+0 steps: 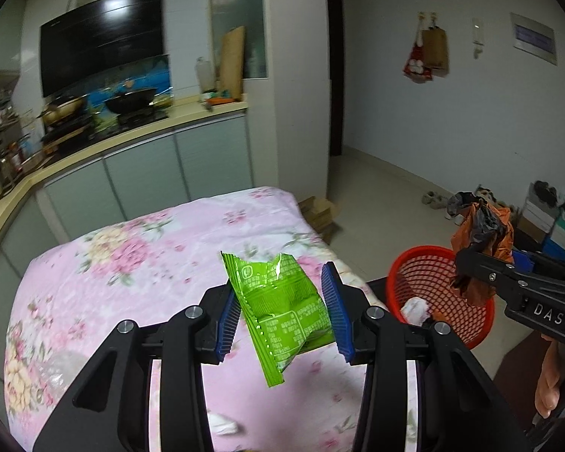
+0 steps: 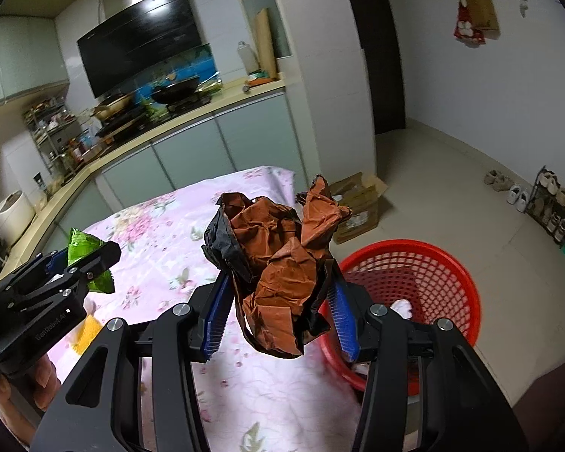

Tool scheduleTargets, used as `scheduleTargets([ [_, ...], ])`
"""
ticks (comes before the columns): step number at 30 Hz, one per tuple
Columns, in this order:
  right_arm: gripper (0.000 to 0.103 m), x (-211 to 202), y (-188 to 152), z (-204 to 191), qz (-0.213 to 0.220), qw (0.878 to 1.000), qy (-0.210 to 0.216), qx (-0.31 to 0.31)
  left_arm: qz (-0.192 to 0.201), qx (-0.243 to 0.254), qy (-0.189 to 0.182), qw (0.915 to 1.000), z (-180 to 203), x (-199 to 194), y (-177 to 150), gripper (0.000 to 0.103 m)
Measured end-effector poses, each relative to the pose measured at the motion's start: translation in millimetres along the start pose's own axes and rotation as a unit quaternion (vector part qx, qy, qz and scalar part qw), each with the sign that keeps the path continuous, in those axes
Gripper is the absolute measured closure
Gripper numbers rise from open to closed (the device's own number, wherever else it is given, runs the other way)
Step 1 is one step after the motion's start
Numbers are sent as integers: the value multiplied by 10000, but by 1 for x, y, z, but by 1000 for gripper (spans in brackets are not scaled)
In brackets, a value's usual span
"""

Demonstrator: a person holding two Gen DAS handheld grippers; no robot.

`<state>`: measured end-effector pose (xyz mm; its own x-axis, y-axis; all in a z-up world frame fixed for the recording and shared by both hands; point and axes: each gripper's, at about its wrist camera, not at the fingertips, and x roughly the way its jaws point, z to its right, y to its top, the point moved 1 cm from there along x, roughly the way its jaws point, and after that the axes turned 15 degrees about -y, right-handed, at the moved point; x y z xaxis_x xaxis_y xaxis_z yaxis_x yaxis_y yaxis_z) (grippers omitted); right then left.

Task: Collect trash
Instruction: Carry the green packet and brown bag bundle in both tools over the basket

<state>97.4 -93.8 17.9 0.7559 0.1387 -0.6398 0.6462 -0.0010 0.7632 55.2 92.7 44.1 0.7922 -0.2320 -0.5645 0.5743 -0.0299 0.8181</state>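
Left wrist: green wrapper [image 1: 282, 301] clamped between jaws; right jaws clenched on crumpled brown bag [image 2: 282, 260] near red basket [image 2: 433, 275].

1. The left gripper [image 1: 282, 301] grips a snack wrapper [image 1: 278, 301] above the table [image 1: 139, 263].
2. The basket [image 1: 429, 275] stands on the floor at the table's 3 o'clock edge, holding a wad of tissue [image 1: 414, 309].
3. The right gripper [image 2: 278, 297] holds a crumpled bag [image 2: 278, 260] over the table edge, with the basket at its 3 o'clock.
4. The kitchen counter [image 1: 132, 132] runs behind the table at 12 o'clock.
5. A cardboard box [image 2: 361, 203] sits on the floor beyond the basket.
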Motion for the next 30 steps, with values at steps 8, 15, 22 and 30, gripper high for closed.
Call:
scheduleTargets([
  [8,56,3,3,36,-32,9987,-406,312,-69,251,-473,9985,32,31,14,63],
  [15,56,5,3,66,-60,9955,-770,558,-242,382,-984,9941,59,60,21,63],
  [22,56,8,-1,93,-143,9911,-1074,778,-373,444,-1380,9887,84,81,32,63],
  [30,56,11,-12,118,-280,9856,-1367,951,-539,565,-1743,9816,116,107,36,63],
])
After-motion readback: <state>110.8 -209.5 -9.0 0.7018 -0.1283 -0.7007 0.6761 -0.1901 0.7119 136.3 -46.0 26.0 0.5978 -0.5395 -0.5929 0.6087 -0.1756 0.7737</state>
